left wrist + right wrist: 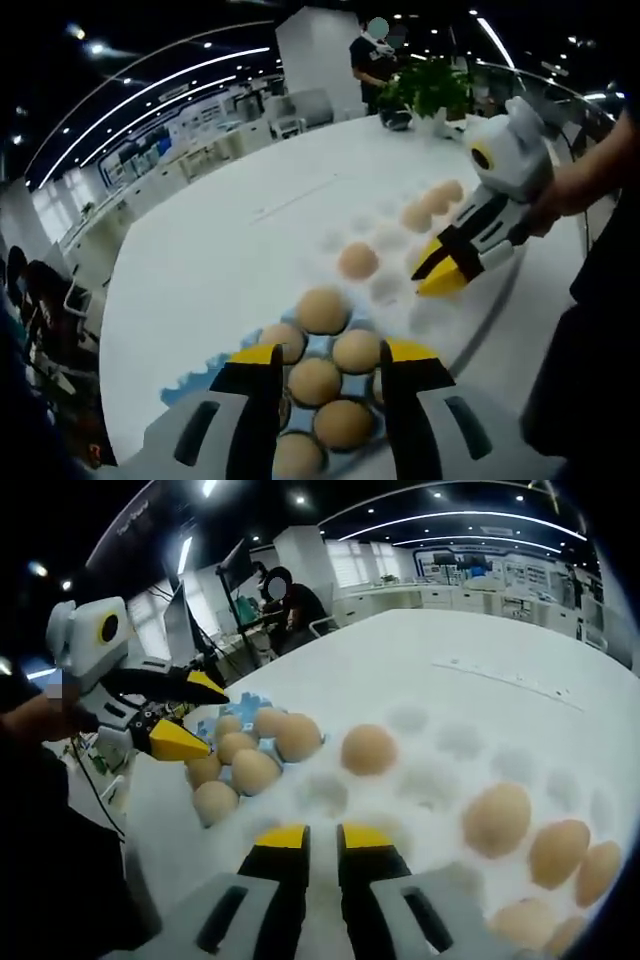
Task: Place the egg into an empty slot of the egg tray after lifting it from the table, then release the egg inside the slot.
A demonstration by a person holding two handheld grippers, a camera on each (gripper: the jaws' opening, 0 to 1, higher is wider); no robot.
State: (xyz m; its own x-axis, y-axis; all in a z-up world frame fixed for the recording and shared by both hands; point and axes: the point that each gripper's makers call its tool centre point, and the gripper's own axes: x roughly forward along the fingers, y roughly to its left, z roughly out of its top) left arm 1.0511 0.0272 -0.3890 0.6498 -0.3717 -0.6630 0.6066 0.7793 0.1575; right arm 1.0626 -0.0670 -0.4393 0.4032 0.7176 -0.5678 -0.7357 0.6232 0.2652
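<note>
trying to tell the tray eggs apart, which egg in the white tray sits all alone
The egg in the middle of the white tray, with empty slots around it. The other tray eggs sit grouped at one end.

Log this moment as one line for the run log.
left tongs: open over loose eggs | right tongs: nearly shut, empty, above egg tray | stage: no egg held
</note>
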